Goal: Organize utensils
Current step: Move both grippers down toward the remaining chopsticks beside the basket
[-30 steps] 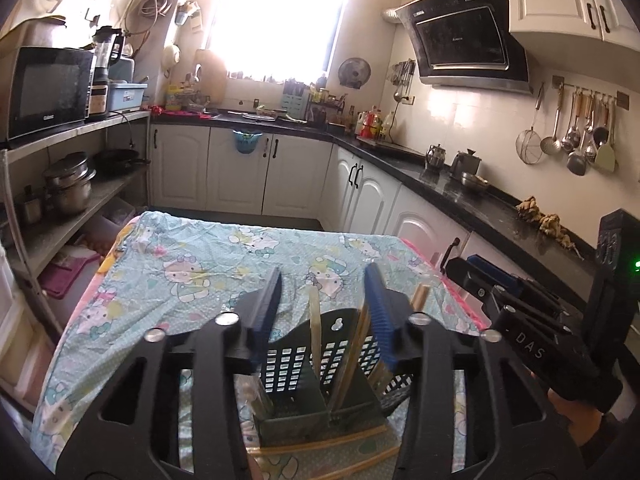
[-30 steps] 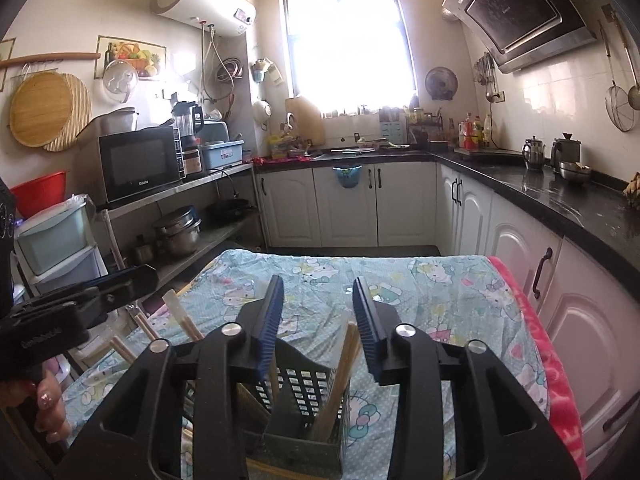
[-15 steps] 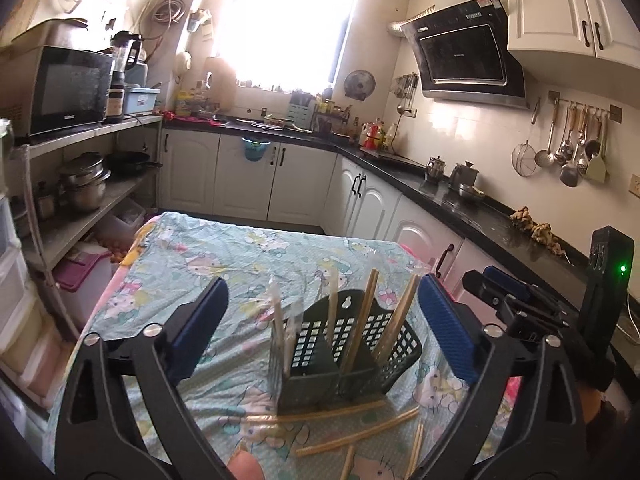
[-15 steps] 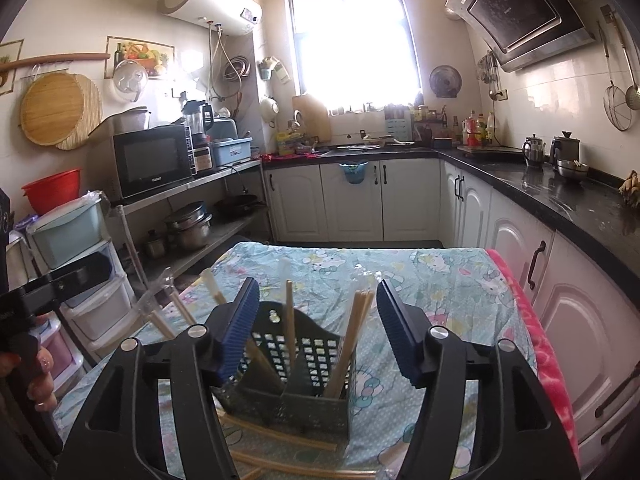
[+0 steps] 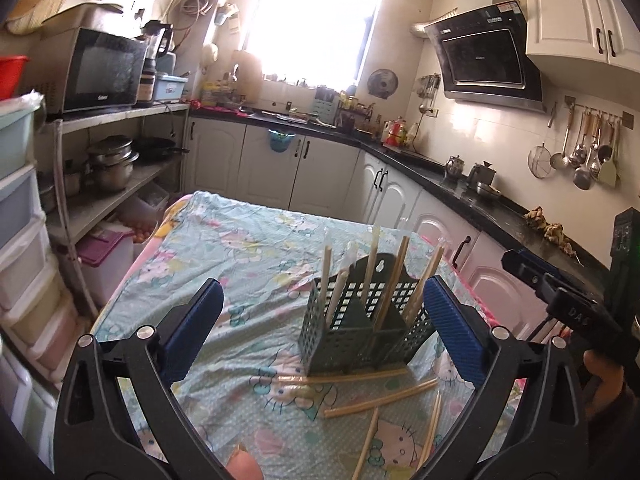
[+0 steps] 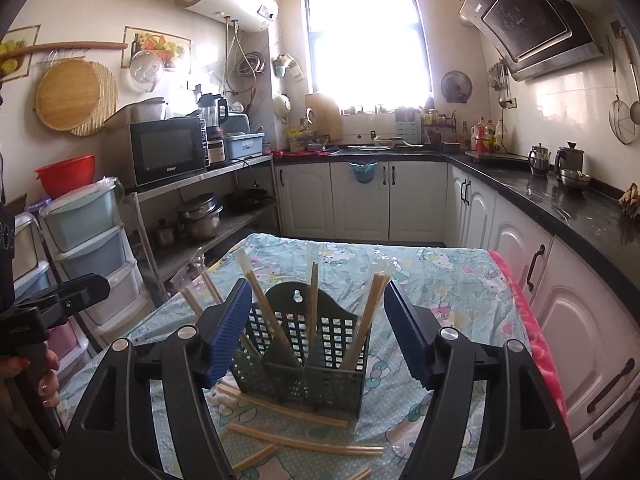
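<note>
So there's a dark green slotted utensil caddy [image 5: 362, 326] standing upright on a bench covered with a cartoon-cat print cloth [image 5: 248, 248], in a home kitchen. Several pairs of chopsticks [image 5: 394, 276] are stuck in its compartments, leaning every which way, some with clear sleeves on the tips. More loose chopsticks [image 5: 380, 398] lie flat on the cloth in front of the caddy, one touching its base.

The left gripper [image 5: 324, 330] has its blue-padded fingers [image 5: 192, 328] spread about as wide as they go, nothing between them, sitting back from the caddy, which shows toward the right finger. Its jaws have just been opening.

From the right wrist view, the right gripper [image 6: 318, 328] has its fingers [image 6: 226, 330] spread too, jaws just been opening, framing the caddy [image 6: 304, 356] on both sides but not pressing on it. Chopsticks [image 6: 312, 300] stand between them in the caddy, untouched.

Each gripper shows at the edge of the other's view, with a hand [image 6: 46, 374] on its grip.
</note>
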Available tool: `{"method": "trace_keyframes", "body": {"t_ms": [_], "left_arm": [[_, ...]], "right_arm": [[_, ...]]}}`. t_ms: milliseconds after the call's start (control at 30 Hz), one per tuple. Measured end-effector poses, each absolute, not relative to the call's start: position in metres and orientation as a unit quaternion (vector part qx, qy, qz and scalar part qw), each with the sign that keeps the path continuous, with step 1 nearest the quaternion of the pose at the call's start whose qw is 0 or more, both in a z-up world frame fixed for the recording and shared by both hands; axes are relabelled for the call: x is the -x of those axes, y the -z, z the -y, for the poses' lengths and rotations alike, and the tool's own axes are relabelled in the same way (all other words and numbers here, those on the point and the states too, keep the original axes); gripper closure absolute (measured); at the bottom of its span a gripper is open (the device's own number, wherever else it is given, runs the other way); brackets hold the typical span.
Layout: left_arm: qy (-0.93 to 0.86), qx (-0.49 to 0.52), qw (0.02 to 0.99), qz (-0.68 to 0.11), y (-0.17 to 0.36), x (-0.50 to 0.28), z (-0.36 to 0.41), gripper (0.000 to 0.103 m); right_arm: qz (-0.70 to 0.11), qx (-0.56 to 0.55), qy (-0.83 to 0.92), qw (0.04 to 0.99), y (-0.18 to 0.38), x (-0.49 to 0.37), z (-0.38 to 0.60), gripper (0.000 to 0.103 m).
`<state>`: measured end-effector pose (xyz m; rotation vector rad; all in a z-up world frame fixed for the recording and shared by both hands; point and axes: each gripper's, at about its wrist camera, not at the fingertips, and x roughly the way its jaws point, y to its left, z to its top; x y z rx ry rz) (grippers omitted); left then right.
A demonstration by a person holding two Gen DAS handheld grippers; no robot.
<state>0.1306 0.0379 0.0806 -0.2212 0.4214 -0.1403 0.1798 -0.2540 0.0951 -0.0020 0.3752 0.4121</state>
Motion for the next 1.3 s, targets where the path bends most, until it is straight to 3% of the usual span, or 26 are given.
{"method": "trace_keyframes", "body": {"t_ms": [1300], "left_arm": [[0.068, 0.115, 0.946, -0.296, -0.016, -0.114, -0.029, 0.011]], "right_arm": [[-0.296, 0.033, -0.235, 0.925, -0.013, -0.139, 0.228, 0.035]]}}
